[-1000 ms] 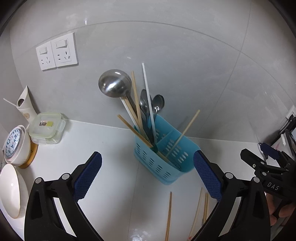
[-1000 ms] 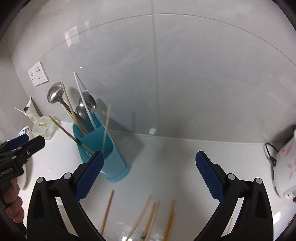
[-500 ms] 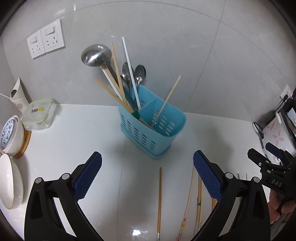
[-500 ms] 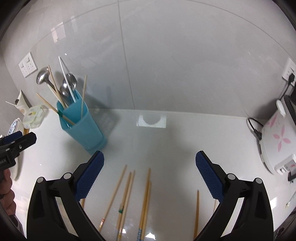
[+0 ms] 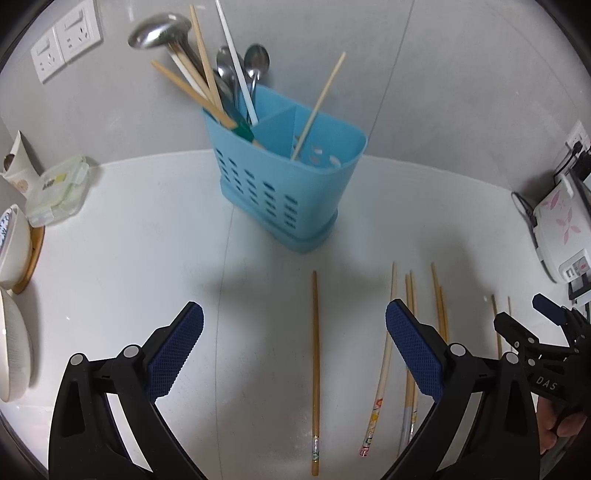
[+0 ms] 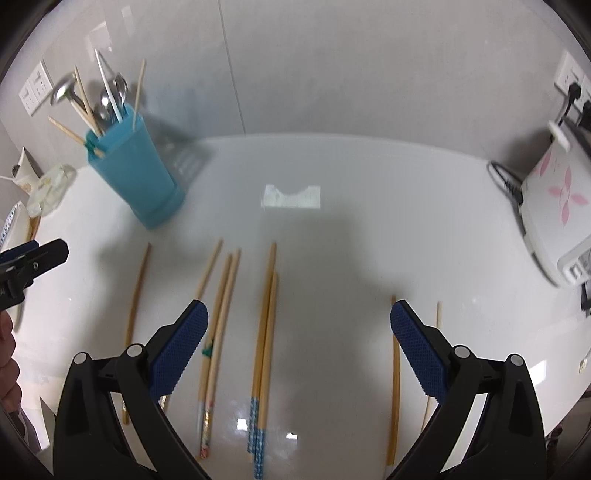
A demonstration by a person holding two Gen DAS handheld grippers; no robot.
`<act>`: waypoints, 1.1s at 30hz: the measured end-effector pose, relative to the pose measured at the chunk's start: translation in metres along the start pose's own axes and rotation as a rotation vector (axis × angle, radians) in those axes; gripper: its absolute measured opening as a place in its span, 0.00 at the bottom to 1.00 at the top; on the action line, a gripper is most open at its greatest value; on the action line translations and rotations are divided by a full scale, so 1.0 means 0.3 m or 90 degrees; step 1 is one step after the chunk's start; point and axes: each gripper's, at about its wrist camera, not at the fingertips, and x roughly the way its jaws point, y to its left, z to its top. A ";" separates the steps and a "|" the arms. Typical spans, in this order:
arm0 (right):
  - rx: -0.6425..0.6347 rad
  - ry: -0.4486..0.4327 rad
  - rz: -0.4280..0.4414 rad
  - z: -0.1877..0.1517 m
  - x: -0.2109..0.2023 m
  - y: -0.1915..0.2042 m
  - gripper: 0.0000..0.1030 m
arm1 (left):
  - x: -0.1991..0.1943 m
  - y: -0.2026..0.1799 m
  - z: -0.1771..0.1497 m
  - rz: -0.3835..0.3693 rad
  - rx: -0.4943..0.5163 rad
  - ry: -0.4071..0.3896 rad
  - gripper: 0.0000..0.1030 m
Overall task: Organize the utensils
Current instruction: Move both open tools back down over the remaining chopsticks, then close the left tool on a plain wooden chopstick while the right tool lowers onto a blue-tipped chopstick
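A blue slotted utensil holder (image 5: 284,184) (image 6: 135,177) stands at the back of the white counter, holding a ladle (image 5: 159,31), spoons and several chopsticks. More chopsticks lie loose on the counter in front of it: a single brown one (image 5: 314,365) (image 6: 136,306), and pairs further right (image 5: 410,332) (image 6: 266,332). My left gripper (image 5: 294,349) hovers open above the single brown chopstick. My right gripper (image 6: 299,350) is open too, over the pair with blue-patterned ends. Nothing is between either gripper's fingers.
On the left sit a lidded plastic box (image 5: 55,190), a paper cup (image 5: 16,162) and white bowls (image 5: 14,332). A white flowered rice cooker (image 6: 554,221) with its cable stands at the right. Wall sockets (image 5: 64,38) are on the tiled wall.
Both grippers have tilted down and drawn back from the holder, so the loose chopsticks on the counter now fill the lower view. Both stay open.
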 end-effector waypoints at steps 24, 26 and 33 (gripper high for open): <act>-0.009 0.157 0.024 -0.133 0.206 0.035 0.51 | 0.261 -0.070 -0.187 0.014 0.032 0.138 0.91; -0.013 0.164 0.023 -0.135 0.215 0.043 0.47 | 0.274 -0.071 -0.197 0.013 0.032 0.147 0.86; -0.015 0.172 0.033 -0.142 0.228 0.056 0.34 | 0.313 -0.059 -0.205 0.014 0.026 0.170 0.77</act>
